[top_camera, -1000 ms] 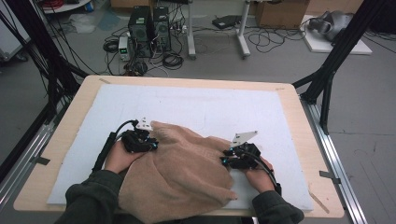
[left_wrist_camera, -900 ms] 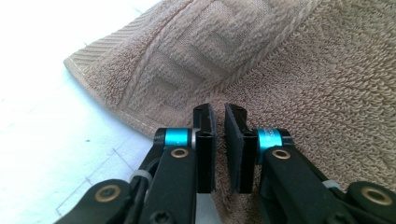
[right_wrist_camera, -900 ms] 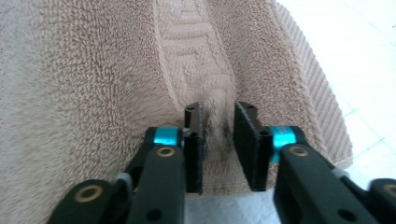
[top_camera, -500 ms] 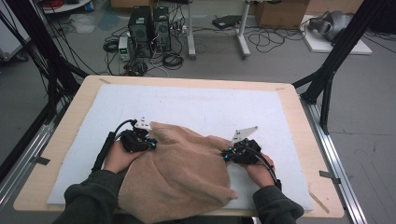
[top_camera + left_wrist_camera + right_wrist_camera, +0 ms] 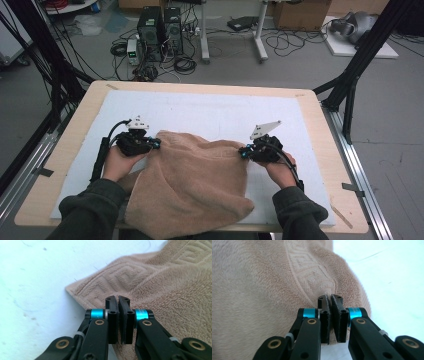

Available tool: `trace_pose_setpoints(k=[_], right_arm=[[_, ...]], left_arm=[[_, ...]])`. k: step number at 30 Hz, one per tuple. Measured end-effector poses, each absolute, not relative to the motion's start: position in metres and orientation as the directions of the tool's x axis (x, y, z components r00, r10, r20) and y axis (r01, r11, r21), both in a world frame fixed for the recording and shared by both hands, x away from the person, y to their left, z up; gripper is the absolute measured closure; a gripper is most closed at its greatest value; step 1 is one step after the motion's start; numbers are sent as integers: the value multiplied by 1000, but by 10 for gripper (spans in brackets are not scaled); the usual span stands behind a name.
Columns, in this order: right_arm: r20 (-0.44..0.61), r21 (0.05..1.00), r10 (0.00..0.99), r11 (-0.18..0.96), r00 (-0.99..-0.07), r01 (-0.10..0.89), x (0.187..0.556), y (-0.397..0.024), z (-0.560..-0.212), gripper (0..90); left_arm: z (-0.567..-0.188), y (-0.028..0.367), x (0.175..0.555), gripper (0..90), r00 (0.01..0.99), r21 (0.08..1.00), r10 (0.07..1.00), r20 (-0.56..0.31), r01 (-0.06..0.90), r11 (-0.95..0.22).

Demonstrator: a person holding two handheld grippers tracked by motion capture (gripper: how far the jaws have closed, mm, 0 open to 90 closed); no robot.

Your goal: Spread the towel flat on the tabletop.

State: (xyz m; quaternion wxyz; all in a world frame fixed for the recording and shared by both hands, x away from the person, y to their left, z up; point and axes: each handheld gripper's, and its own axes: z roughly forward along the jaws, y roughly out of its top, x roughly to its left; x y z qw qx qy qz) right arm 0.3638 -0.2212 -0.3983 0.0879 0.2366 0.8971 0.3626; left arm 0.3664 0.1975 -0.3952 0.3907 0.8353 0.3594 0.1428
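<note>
**Soft towel pinched at both top corners**

Nearest the person, the tan towel [image 5: 192, 187] spills over the near edge of the bench [image 5: 310, 105], its bulk bunched in loose folds on the white mat [image 5: 215, 112] at the middle of that edge. It looks thick, limp terry: light, not fragile, not slippery, but it will sag and drag wherever it is unsupported.

Farther in, the left gripper [image 5: 152, 144] sits at the towel's far left corner, its jaws pressed nearly together on the patterned border, where the cloth is flatter and firmer. The right gripper [image 5: 243, 151] holds the far right corner the same way, jaws almost closed with a thin fold of towel between the pads.

The woven border near the corners seems the best hold; the plush middle would bunch and slip.

Beyond, the mat lies bare toward the far edge.
</note>
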Motion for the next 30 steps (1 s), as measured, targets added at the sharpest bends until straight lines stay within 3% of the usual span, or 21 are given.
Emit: trace_pose_setpoints(k=[7,13,14,15,18,22,28,30], right_arm=[[-59,706,527,622,-848,338,404,-219,-356,857],[-116,750,598,576,-793,324,439,-221,-319,850],[-116,768,631,547,-767,333,447,-222,-315,795],[-111,786,671,511,-733,348,455,-223,-314,683],[-5,800,711,424,-703,423,470,-224,-330,564],[44,744,678,468,-733,477,469,-216,-353,518],[17,759,618,504,-786,412,441,-206,-357,500],[25,748,596,521,-803,410,431,-203,-355,456]], left_arm=[[-368,200,388,863,646,796,764,-15,470,-381],[-328,194,425,861,564,843,820,95,392,-368],[-326,192,432,850,547,847,830,107,388,-364],[-324,191,436,817,530,841,840,114,399,-366],[-332,191,443,676,527,820,847,74,451,-352],[-344,198,437,624,571,803,820,34,473,-363],[-355,213,414,571,617,819,786,-35,468,-331],[-360,216,404,548,635,823,771,-46,462,-331]])
